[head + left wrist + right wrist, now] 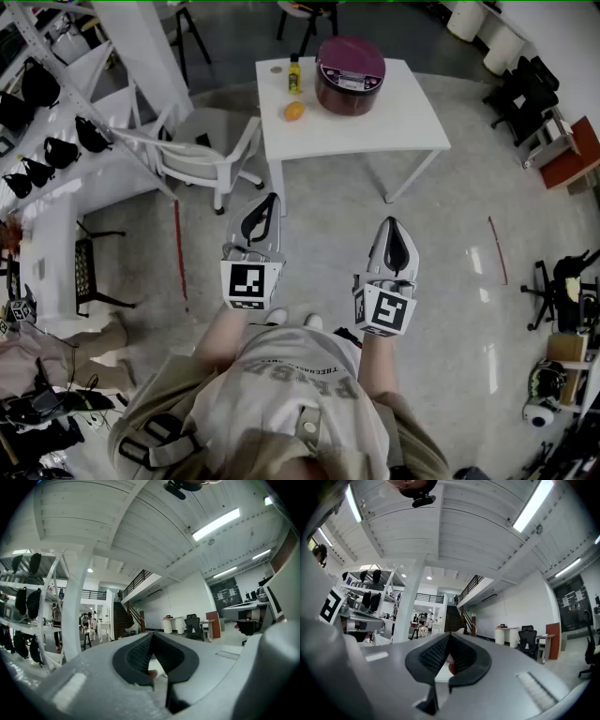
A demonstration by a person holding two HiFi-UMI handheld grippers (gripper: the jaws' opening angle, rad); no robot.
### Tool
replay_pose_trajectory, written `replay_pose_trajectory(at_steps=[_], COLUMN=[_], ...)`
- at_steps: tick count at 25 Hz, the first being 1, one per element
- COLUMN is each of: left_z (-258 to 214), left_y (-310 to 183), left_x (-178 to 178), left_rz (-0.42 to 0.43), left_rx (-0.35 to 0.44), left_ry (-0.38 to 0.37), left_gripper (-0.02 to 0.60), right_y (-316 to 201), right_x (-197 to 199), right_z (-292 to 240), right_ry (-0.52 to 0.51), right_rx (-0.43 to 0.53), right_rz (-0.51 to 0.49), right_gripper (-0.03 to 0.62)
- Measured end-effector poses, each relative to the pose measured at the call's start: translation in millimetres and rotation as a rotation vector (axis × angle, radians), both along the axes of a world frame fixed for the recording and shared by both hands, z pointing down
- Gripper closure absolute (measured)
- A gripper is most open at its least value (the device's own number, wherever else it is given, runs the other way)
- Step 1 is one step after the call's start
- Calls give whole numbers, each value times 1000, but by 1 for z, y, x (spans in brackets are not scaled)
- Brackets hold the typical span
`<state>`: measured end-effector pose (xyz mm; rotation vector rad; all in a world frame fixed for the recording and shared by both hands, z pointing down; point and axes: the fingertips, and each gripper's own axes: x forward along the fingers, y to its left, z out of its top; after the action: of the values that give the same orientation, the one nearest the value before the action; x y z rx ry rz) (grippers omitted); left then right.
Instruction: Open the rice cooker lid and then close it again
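The dark red rice cooker (350, 75), lid down, stands on the white table (394, 122) far ahead in the head view. Both grippers are held close to the person's body over the floor, well short of the table. My left gripper (270, 204) points forward with its jaws shut and nothing in them. My right gripper (392, 225) is beside it, also shut and empty. In the left gripper view the left gripper (151, 637) shows dark pads (136, 656) meeting at the tip. The right gripper (449, 637) in its own view looks the same. A sliver of the red cooker shows between the right pads.
A yellow bottle (294, 75) and an orange (294, 111) sit on the table left of the cooker. A white chair (211, 155) stands at the table's left. A white rack with dark gear (56, 141) lines the left. Office chairs (520, 94) are at the right.
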<state>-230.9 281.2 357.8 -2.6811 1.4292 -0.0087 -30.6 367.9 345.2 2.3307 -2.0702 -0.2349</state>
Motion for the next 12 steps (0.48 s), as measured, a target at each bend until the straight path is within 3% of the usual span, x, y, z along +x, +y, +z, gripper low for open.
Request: replay_pose_trajectory(at_steps=[12], left_z=[0], left_y=[2], left_x=[15], left_rz=[27], left_rx=[3], left_ry=[-11], left_gripper=[568], right_y=[2], right_x=[7], right_z=[2], right_ry=[13], right_rx=[-10], right_rz=[-2], right_gripper=[594])
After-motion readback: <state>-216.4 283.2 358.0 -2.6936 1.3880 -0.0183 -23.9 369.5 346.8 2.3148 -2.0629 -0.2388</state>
